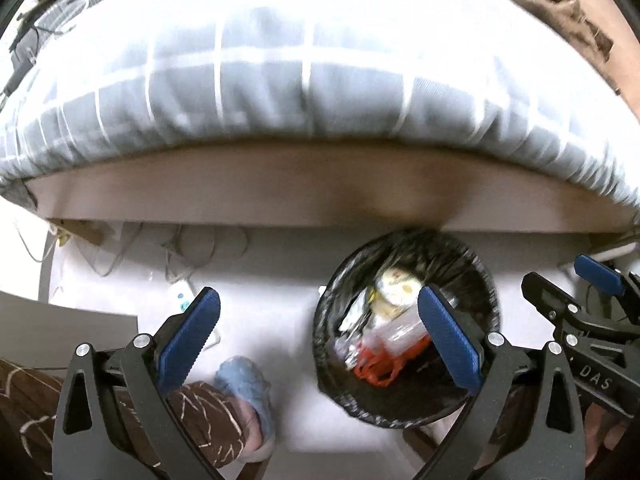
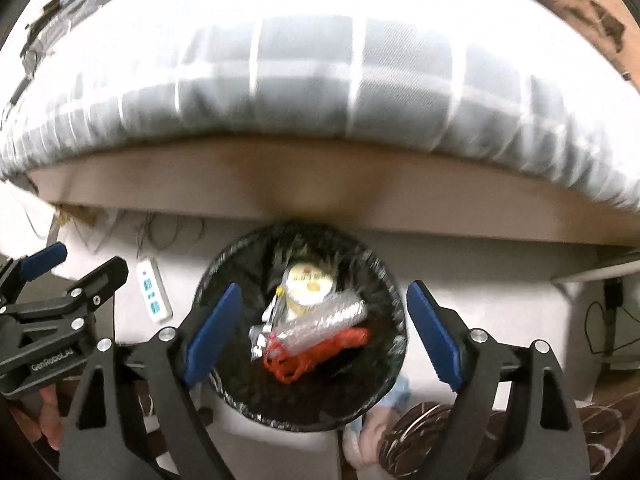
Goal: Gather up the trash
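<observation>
A round trash bin with a black liner (image 1: 480, 276) (image 2: 224, 264) stands on the pale floor by the bed. Inside lie a clear plastic wrapper (image 2: 320, 320), a red net bag (image 2: 320, 354) (image 1: 376, 368) and a yellow-white packet (image 2: 308, 284) (image 1: 396, 284). My left gripper (image 1: 320, 340) is open and empty, held above the floor left of the bin, its right finger over the bin. My right gripper (image 2: 320, 336) is open and empty directly above the bin. Each gripper shows in the other's view, at the right edge of the left wrist view (image 1: 580, 300) and the left edge of the right wrist view (image 2: 72, 280).
A bed with a grey-blue checked cover (image 1: 280, 92) and a wooden frame (image 1: 240, 204) fills the far side. A white power strip (image 2: 154, 296) and cables (image 1: 192, 248) lie on the floor. The person's blue slipper (image 1: 244, 380) and brown trouser leg (image 1: 192, 412) are below.
</observation>
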A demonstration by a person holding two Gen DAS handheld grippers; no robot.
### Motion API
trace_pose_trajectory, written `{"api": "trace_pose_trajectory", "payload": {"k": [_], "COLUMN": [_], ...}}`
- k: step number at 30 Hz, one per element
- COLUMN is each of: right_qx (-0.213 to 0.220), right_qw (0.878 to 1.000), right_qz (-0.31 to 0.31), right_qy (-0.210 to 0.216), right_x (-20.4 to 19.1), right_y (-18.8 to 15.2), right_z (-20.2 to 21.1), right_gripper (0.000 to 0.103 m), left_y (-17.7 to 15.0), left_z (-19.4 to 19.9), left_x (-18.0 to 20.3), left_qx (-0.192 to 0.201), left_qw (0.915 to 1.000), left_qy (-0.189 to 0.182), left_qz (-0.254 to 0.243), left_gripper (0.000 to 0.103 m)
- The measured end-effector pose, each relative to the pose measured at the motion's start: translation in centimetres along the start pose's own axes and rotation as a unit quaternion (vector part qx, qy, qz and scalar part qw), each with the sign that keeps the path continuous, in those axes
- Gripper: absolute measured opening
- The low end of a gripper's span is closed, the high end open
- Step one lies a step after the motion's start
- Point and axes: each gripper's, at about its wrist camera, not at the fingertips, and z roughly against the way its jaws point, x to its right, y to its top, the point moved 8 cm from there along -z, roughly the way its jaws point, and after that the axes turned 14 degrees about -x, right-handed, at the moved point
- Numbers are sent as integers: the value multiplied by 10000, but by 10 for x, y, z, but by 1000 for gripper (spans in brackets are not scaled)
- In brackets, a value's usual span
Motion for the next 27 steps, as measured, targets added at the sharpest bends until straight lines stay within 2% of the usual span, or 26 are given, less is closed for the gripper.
{"api": "trace_pose_trajectory", "payload": {"k": [4, 9, 13, 18, 27], "right_qx": [616, 1491, 1950, 2216, 2331], "right_qw": [9977, 9877, 9789, 9724, 9696], "right_qz": [-253, -411, -491, -528, -600], "right_qy": [-110, -221, -361, -498, -434], "right_x": [19, 32, 40, 47, 48], "right_y": [10, 16, 9, -6, -16], "right_z": [46, 116, 154, 182, 191], "right_gripper": [96, 96, 96, 96, 96], "left_y": [12, 21, 20, 10, 4], "left_z": [36, 97, 133, 159, 157], "left_x": [9, 24, 29, 32, 33], "left_qx": [365, 990, 1365, 1601, 1631], "left_qw": [9992, 9945, 9897, 9857, 9853], "left_qy": [-138, -262, -316, -397, -299], "left_qz": [-42, -214, -285, -355, -417], "left_gripper": [97, 97, 97, 97, 97]}}
